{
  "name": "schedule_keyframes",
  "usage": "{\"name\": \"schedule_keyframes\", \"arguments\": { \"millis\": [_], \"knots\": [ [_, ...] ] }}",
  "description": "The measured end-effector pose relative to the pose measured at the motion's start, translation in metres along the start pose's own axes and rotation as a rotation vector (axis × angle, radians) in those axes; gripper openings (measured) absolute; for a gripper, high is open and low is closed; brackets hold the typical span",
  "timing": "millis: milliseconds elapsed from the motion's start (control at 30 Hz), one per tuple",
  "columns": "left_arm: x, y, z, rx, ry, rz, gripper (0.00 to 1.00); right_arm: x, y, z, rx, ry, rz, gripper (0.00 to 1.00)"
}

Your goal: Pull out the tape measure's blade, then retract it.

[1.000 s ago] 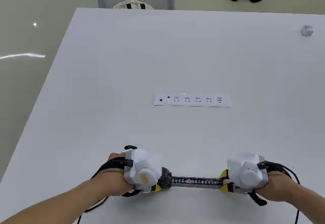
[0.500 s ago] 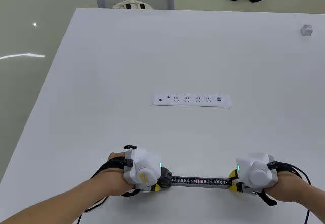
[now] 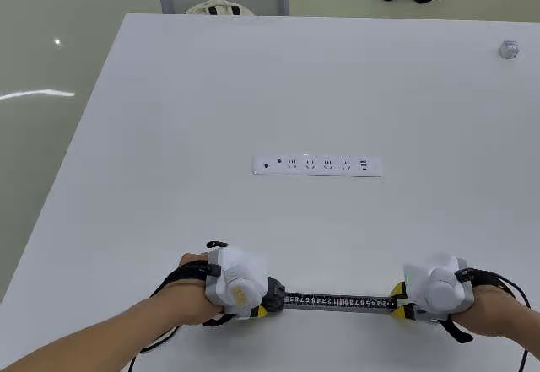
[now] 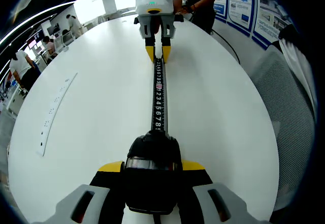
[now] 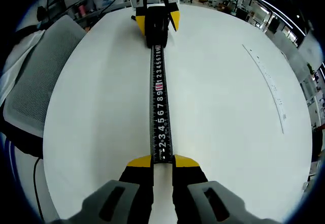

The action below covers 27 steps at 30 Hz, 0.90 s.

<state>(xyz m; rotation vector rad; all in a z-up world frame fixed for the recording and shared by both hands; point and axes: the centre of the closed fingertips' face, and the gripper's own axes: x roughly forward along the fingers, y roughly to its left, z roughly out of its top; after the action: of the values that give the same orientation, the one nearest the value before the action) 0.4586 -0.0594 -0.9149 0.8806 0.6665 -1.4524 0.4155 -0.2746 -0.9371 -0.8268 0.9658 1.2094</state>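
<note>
We have the table (image 3: 253, 94) before us; near its middle the power strip (image 3: 317, 165) lies crosswise, well apart from everything else; a small object (image 3: 507, 49) sits far back by the right edge; a chair (image 3: 219, 7) stands beyond the far edge. Along the near edge, the left gripper (image 3: 268, 298) is on the left with the tape measure's case (image 3: 276, 292) between its jaws, down at the tabletop; the blade (image 3: 337, 302) runs rightward from the case, low along the table, to the right gripper (image 3: 396, 301), whose jaws clamp its end; the power strip lies behind the blade, roughly parallel to it.
</note>
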Motion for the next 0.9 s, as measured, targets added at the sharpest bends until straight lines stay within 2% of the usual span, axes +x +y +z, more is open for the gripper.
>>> {"name": "schedule_keyframes", "arguments": {
  "millis": [133, 800, 900],
  "knots": [
    [0.0, 0.0, 0.0, 0.0, 0.001, 0.0, 0.37, -0.002, -0.001, -0.006, 0.004, 0.005, 0.0, 0.12],
    [0.0, 0.0, 0.0, 0.001, 0.004, 0.0, 0.37, -0.005, 0.0, -0.013, 0.013, 0.01, 0.002, 0.12],
    [0.0, 0.0, 0.0, 0.001, 0.005, 0.0, 0.37, -0.008, 0.0, -0.018, 0.019, 0.016, 0.002, 0.12]
  ]
}}
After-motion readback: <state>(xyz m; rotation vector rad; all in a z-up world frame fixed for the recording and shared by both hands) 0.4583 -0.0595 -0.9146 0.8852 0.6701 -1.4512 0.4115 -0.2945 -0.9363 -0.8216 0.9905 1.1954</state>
